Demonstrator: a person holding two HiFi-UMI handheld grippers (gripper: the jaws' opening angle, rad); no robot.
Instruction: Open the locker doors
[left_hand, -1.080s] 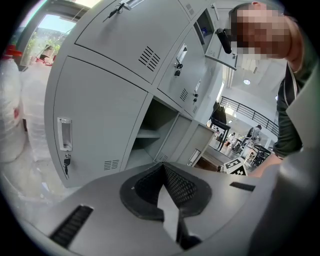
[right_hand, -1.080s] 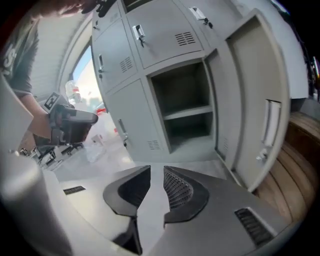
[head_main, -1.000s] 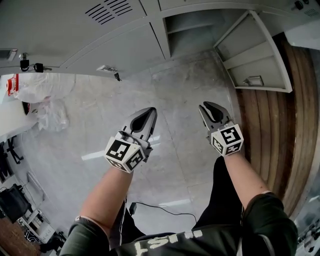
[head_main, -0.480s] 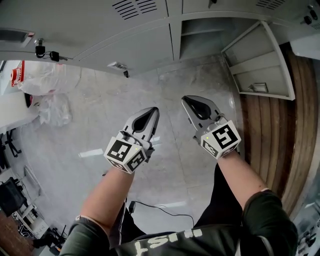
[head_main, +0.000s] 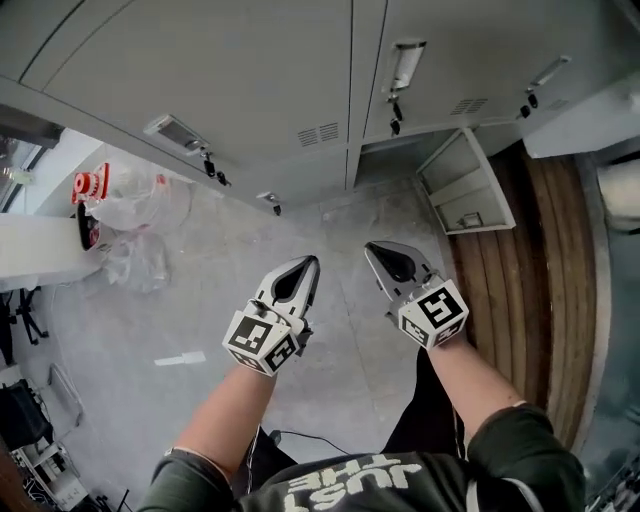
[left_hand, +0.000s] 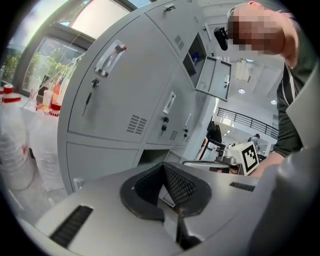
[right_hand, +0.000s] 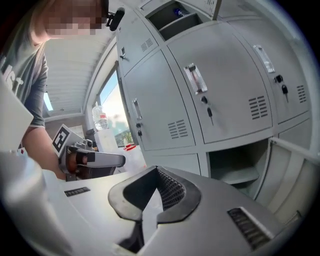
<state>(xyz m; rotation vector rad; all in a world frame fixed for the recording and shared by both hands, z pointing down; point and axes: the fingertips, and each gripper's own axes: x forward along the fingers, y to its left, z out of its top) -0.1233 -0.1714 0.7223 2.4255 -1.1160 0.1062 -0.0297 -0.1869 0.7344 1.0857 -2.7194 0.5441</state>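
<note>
While the left tongs (head_main: 305, 265) and right tongs (head_main: 378, 253) were each pressed together on nothing, the grey lockers (head_main: 250, 80) stood ahead of them. Their vented doors carried keys (head_main: 396, 118) in the locks, and one low door (head_main: 465, 185) hung open. White shirt lettering (head_main: 350, 477) was too warped to read.

White lettering on the shirt (head_main: 350, 478), seen upside down in the head view: first word reads "JUST"; the word beside it is too small to confirm. Cubes on the left gripper (head_main: 309, 262) and right gripper (head_main: 371, 248) carry black-and-white square coded markers, with no letters or digits. The bottle (head_main: 90, 186) has a red label, print illegible; nothing readable on the lockers (head_main: 230, 90).
</note>
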